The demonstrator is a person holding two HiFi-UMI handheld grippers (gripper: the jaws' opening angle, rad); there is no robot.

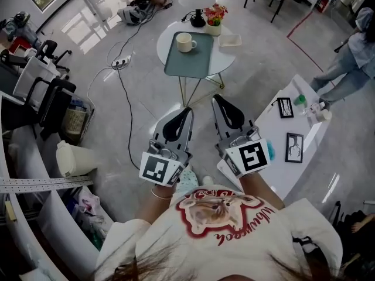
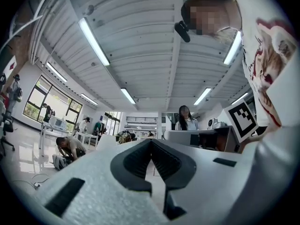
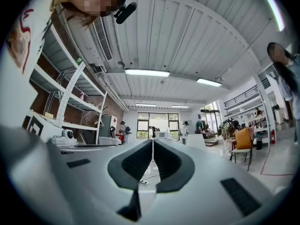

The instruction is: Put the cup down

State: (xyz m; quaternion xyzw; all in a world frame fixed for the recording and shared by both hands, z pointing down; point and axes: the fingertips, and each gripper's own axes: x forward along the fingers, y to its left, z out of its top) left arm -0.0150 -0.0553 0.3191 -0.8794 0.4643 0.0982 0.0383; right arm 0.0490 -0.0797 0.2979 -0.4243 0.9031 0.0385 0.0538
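Observation:
A cream cup (image 1: 186, 41) stands on a grey-green tray (image 1: 190, 60) on the round white table (image 1: 226, 61), seen in the head view. Both grippers are held close to the person's chest, well short of the table. My left gripper (image 1: 188, 109) is shut with nothing between its jaws; in the left gripper view the left gripper (image 2: 151, 142) has its black pads meeting at the tips. My right gripper (image 1: 215, 98) is also shut and empty, and in its own view the right gripper (image 3: 153, 142) has its pads closed. Both gripper views point up across the room.
A small flower pot (image 1: 214, 21), a black object (image 1: 198, 19) and a white dish (image 1: 229, 40) share the round table. A cable and power strip (image 1: 120, 62) lie on the floor at left. A white desk (image 1: 281, 139) with framed pictures is at right; shelving and chairs at left.

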